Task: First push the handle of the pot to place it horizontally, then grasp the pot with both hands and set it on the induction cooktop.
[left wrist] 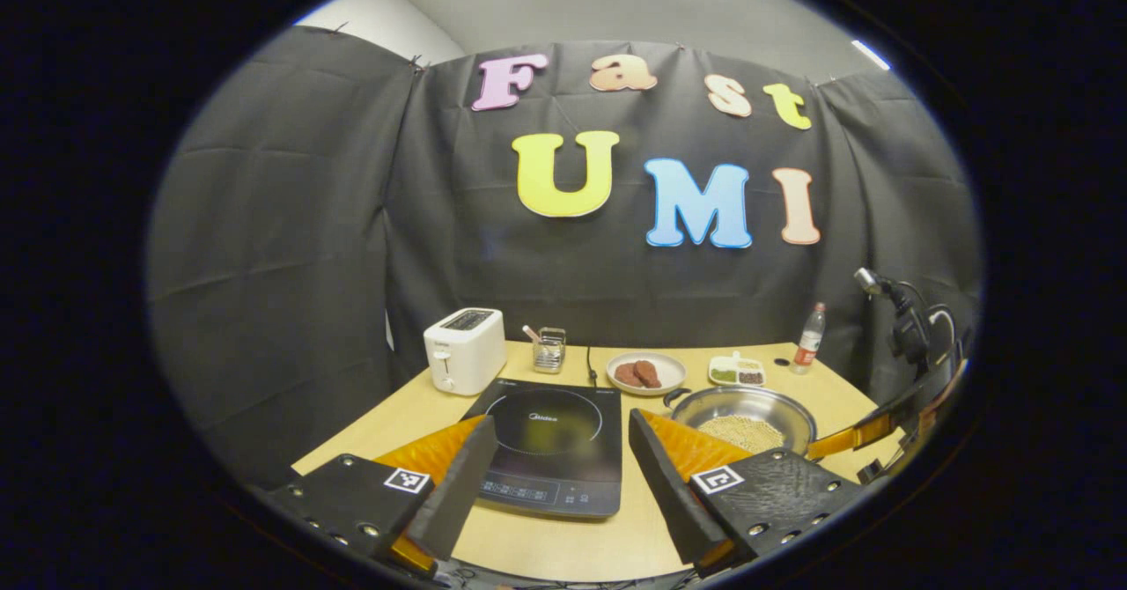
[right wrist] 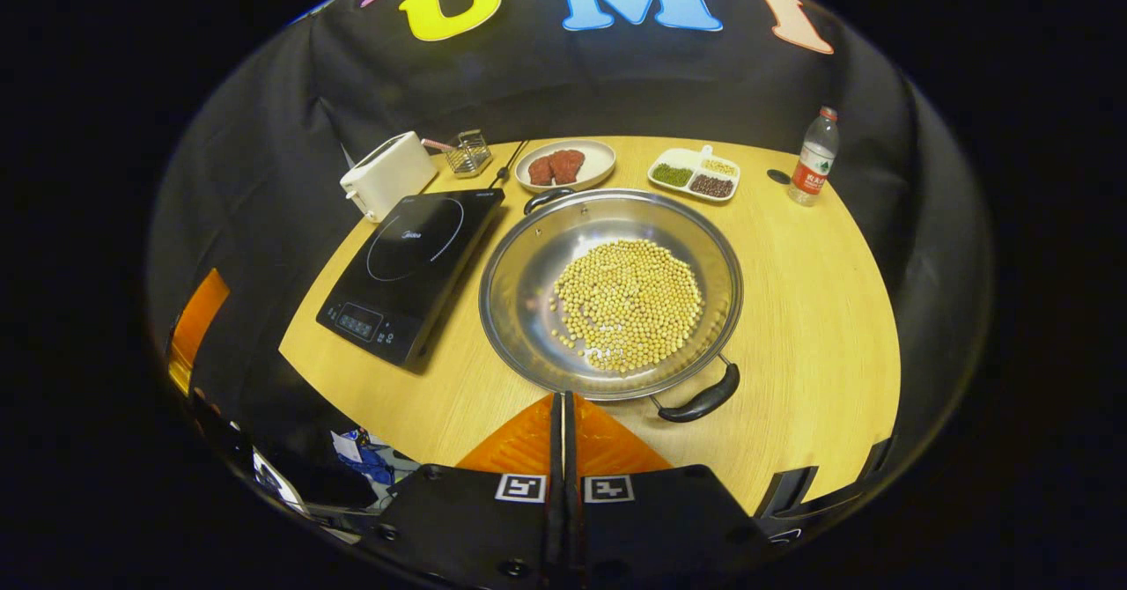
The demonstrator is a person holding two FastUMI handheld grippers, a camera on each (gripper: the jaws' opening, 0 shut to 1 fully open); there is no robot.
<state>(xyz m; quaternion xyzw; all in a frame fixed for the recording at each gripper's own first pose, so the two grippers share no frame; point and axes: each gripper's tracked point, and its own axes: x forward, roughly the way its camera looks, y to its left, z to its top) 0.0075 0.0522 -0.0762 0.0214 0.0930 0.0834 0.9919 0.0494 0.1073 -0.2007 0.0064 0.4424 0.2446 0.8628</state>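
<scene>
A wide steel pot [right wrist: 528,273] full of pale beans sits mid-table, with one dark handle [right wrist: 702,401] at its near right rim and another [right wrist: 546,197] at the far rim. To its left lies the black induction cooktop [right wrist: 409,264]. My right gripper [right wrist: 562,414] hangs just above the pot's near rim, jaws pressed together with nothing between them. In the left gripper view my left gripper [left wrist: 563,449] stands open above the near table edge, the cooktop [left wrist: 550,445] framed between its fingers and the pot [left wrist: 748,414] to the right. The other gripper [left wrist: 867,431] shows beside the pot there.
A white toaster [right wrist: 387,174], a small wire holder [right wrist: 468,153], a plate of meat [right wrist: 563,165], a divided dish of beans [right wrist: 696,174] and a water bottle [right wrist: 813,157] line the table's back. The black cloth wall closes in behind and at both sides.
</scene>
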